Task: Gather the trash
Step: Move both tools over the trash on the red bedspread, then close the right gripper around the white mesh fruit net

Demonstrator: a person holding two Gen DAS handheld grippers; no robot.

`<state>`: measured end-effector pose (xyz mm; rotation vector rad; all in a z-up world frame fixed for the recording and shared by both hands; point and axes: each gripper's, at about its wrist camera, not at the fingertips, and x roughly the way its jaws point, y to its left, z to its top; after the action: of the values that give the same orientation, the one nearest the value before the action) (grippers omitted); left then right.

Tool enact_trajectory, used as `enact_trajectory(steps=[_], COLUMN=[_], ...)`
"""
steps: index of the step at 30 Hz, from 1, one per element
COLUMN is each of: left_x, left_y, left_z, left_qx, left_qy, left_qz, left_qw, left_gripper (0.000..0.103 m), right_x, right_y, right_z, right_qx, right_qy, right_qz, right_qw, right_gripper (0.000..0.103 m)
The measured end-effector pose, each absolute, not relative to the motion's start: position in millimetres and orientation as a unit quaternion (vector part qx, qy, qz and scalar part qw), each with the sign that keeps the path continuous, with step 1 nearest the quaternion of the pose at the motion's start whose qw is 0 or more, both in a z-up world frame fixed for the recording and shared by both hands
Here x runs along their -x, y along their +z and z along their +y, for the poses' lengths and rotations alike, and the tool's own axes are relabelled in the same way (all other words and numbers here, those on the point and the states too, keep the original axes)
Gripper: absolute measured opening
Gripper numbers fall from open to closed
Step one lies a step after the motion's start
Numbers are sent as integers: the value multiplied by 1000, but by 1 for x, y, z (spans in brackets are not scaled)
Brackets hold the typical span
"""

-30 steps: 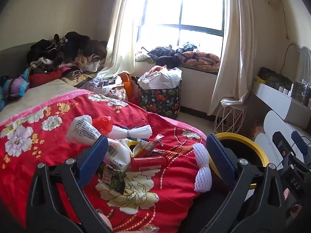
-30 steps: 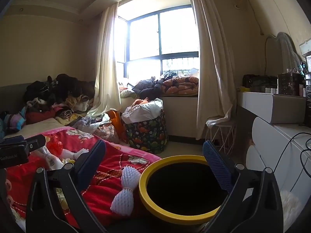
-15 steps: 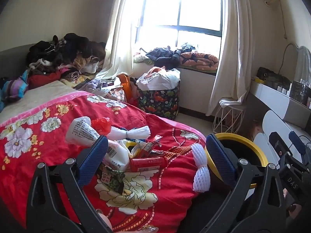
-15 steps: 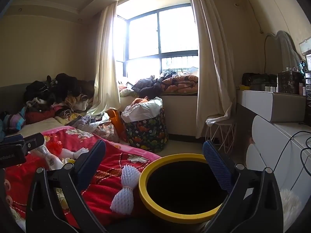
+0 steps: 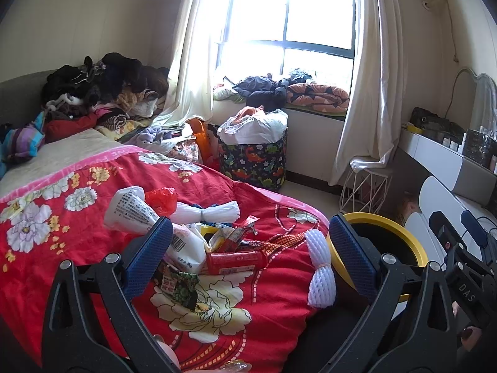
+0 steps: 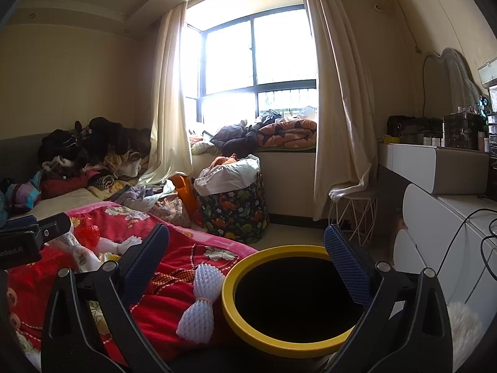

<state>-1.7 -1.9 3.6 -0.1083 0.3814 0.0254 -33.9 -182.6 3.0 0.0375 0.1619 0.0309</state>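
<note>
The left gripper [image 5: 248,242] hangs over the red floral quilt [image 5: 93,248] with its blue-padded jaws spread wide, gripping nothing and touching nothing. Between and just beyond its fingers lies the heap of trash: a white printed plastic bag [image 5: 139,214], a scrap of red plastic [image 5: 161,199], a twisted white wrapper [image 5: 206,213], a red tube-shaped packet [image 5: 237,261], a dark green snack packet [image 5: 178,289] and some smaller wrappers [image 5: 236,236] piled together. A white foam fruit net [image 5: 320,273], pinched in the middle like a bow, lies apart from the heap at the edge of the quilt, just beside the yellow-rimmed black bin [image 5: 413,248].

The right gripper [image 6: 247,255] is also wide open and empty, held above the bin [image 6: 236,317], whose dark mouth fills the space between its fingers. From this side the foam net [image 6: 200,304] rests on the quilt [image 6: 167,295] right against the bin's rim. The left gripper's body [image 6: 28,239] shows at the left edge, over the trash heap
</note>
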Motion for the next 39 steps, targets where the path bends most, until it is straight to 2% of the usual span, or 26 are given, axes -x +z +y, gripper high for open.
enact_trajectory(steps=[25,39], left_x=[4,-2], left_y=[9,-3], left_z=[-6,17], left_qx=[52,71], left_qy=[13,31], left_qz=[192,207], left_qw=[980,975], left_gripper=[93,93], right_x=[29,14], right_y=[-4,-14], right_z=[-178,-156], right_qx=[-25,-10], right_qy=[30,106], right_qz=[98,155], right_qw=[994,982], right_gripper=[97,97])
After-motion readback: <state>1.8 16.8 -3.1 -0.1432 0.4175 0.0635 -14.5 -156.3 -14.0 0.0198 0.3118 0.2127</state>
